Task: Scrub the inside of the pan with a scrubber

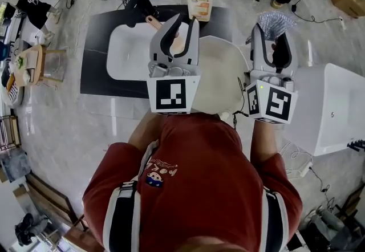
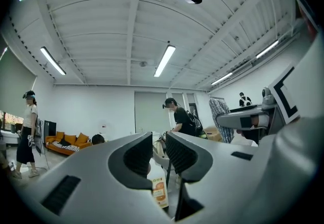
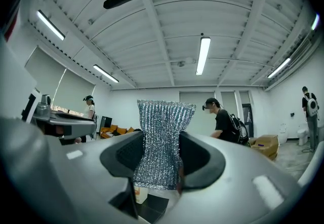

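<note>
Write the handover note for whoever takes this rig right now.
Left gripper: jaws slightly apart, empty.
Right gripper: jaws shut on the silver scrubber.
The pan lies below and between the grippers, right of the white sink; neither gripper is on it.
Done: scrubber in hand.
Left: scrub the pan's inside. Whether any scrubbing has happened, I cannot tell.

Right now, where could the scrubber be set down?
Free: the strip of counter left of the basin, and the basin's left half. Crowded: the back right, with a wooden handle and the bottle; the left gripper hides the basin's right end.
</note>
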Motion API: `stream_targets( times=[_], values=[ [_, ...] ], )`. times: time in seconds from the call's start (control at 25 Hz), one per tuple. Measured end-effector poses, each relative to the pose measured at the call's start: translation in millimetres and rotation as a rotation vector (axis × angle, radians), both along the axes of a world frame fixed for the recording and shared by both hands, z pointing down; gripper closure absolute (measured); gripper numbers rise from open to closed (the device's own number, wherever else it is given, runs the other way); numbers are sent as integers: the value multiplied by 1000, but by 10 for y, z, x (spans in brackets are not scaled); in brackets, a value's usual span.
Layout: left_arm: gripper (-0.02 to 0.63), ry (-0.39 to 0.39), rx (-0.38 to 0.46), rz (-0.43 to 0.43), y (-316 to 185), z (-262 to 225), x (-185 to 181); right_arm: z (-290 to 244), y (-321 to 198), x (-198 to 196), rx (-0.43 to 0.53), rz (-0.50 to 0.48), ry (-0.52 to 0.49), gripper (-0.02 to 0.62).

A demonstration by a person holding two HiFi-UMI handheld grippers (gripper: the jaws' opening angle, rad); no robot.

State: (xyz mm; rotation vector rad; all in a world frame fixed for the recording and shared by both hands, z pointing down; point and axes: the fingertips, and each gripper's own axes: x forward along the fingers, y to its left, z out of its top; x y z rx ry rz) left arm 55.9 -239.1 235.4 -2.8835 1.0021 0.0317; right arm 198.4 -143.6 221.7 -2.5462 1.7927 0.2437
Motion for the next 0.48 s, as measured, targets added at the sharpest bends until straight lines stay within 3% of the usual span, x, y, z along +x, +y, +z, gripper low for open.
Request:
stream_targets(
  times=[0.24,0.48],
  values=[
    [600,-2,-24,-8,-26,33,-4,76,-43,-41,-4,-13,-15,371],
    [600,-4,-31,-2,-34,57,20,107,-71,-56,-9,-18,3,371]
  ],
)
